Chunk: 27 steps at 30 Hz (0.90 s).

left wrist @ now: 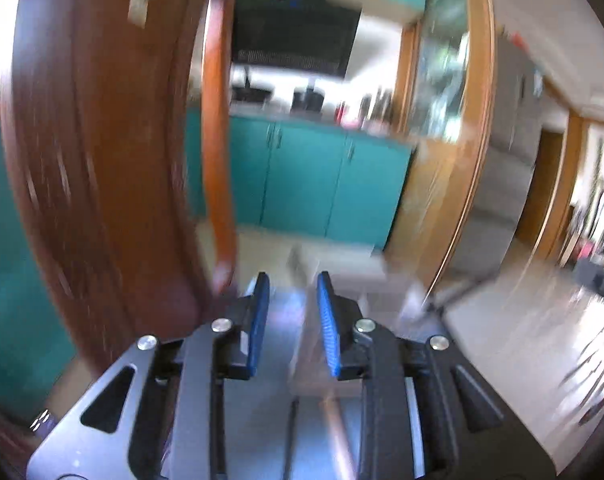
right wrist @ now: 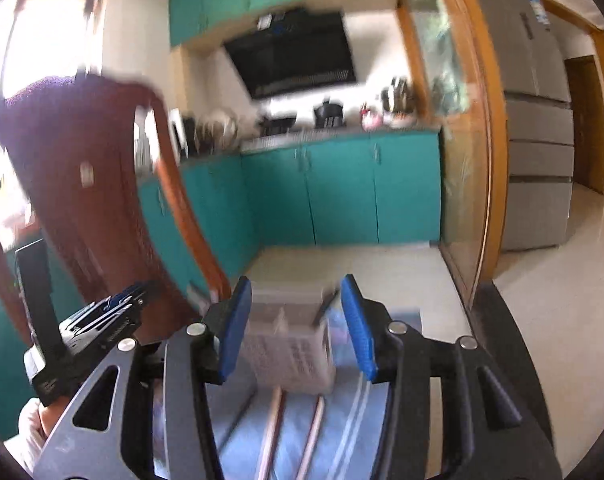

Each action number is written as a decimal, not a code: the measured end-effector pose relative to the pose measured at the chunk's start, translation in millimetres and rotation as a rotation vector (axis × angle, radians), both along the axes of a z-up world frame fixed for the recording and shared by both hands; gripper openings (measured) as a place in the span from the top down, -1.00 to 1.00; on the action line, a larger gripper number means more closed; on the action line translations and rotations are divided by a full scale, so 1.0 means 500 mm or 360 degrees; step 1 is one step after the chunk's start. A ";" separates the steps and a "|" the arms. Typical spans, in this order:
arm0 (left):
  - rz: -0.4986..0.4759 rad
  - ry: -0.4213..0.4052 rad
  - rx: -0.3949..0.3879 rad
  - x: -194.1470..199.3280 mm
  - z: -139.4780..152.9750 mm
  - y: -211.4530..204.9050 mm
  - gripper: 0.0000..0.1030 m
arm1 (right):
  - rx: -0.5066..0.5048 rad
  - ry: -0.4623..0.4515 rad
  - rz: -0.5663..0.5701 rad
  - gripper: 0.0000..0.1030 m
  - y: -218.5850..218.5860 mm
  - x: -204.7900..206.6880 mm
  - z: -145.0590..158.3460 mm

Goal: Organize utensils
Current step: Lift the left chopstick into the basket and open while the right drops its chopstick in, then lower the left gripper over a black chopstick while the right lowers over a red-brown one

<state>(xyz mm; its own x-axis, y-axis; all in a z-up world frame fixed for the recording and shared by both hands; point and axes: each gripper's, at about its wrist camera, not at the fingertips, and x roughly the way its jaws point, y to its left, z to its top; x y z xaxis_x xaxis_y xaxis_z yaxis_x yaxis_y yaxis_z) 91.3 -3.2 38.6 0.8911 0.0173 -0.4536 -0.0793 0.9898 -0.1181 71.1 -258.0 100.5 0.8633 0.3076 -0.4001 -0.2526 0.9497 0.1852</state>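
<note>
In the right wrist view my right gripper is open and empty, raised above a translucent perforated utensil basket that stands on a blue striped cloth. Two pale chopsticks lie on the cloth in front of the basket. A dark utensil handle sticks up from the basket. My left gripper shows at the left of that view. In the left wrist view my left gripper is open and empty, above the blurred basket, with a pale stick below it.
A dark wooden chair back stands close on the left, also in the left wrist view. Teal kitchen cabinets, a counter with pots, a wood-framed glass door and a grey fridge lie beyond. Both views are motion-blurred.
</note>
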 end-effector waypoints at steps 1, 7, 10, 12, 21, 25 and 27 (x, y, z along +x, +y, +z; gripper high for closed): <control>0.0012 0.0103 0.0009 0.009 -0.033 0.003 0.50 | -0.0021 0.0043 0.0001 0.11 0.005 0.003 -0.018; 0.0017 0.0711 0.0184 0.081 -0.204 0.002 0.50 | -0.0187 0.0582 -0.0011 0.11 0.065 0.096 -0.268; 0.0011 0.0791 0.0228 0.085 -0.235 0.000 0.23 | -0.0276 0.0845 -0.0004 0.11 0.108 0.145 -0.376; 0.0009 0.0816 0.0219 0.090 -0.243 0.001 0.15 | -0.0310 0.0940 -0.0001 0.11 0.132 0.161 -0.416; -0.0032 0.0893 0.0202 0.115 -0.282 -0.004 0.10 | -0.0428 0.0960 -0.0052 0.34 0.181 0.169 -0.456; -0.0031 0.0905 0.0189 0.127 -0.292 0.001 0.10 | -0.0353 0.0978 -0.0055 0.76 0.176 0.170 -0.451; -0.0035 0.0902 0.0194 0.134 -0.297 0.001 0.10 | -0.0262 0.1004 -0.0042 0.76 0.167 0.169 -0.450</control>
<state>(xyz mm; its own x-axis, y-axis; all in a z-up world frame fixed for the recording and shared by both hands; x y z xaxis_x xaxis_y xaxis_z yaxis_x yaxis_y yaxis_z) 158.2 -2.7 -109.7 0.5103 0.0832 -0.8560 -0.0760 0.9958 0.0515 155.8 -174.4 -124.8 0.4539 0.1813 -0.8724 -0.1193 0.9826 0.1421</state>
